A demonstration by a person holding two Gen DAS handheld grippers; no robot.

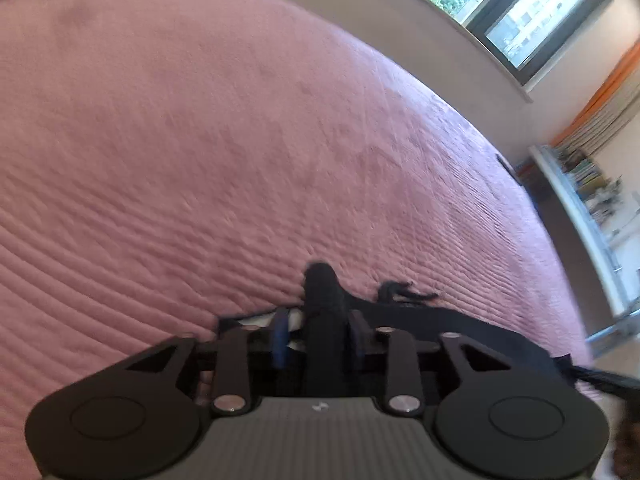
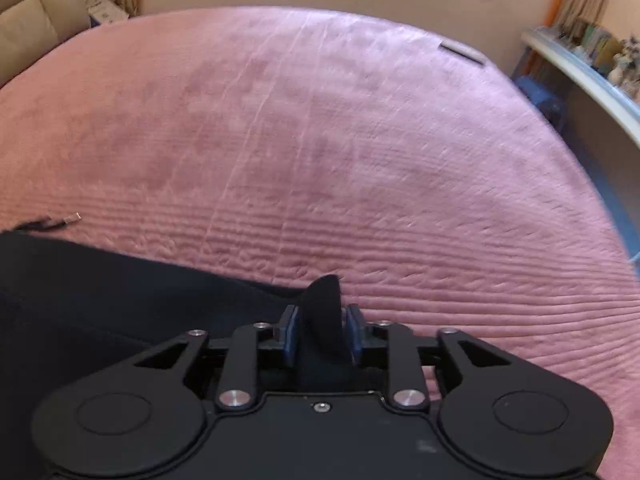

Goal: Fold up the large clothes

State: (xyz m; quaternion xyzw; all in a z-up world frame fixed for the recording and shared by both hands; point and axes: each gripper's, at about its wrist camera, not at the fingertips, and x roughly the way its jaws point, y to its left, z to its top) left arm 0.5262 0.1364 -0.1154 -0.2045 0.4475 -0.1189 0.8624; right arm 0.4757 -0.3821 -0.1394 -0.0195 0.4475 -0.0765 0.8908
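A black garment [image 2: 100,292] lies over the near side of a pink quilted bed [image 2: 320,120]. My right gripper [image 2: 323,322] is shut on a pinched fold of its edge, which sticks up between the blue pads. The cloth stretches away to the left, with a drawstring tip [image 2: 72,218] lying on the bed. In the left wrist view my left gripper [image 1: 320,320] is shut on another pinched fold of the black garment [image 1: 460,324], which runs off to the right over the pink bed [image 1: 200,120]. Frayed cords [image 1: 404,292] lie beside it.
A window [image 1: 532,12] and wall stand beyond the bed's far edge. A white shelf with books [image 1: 588,200] runs along the right side, also in the right wrist view [image 2: 592,64]. A small dark flat object [image 2: 462,51] lies at the bed's far right corner. A padded headboard [image 2: 32,16] is at far left.
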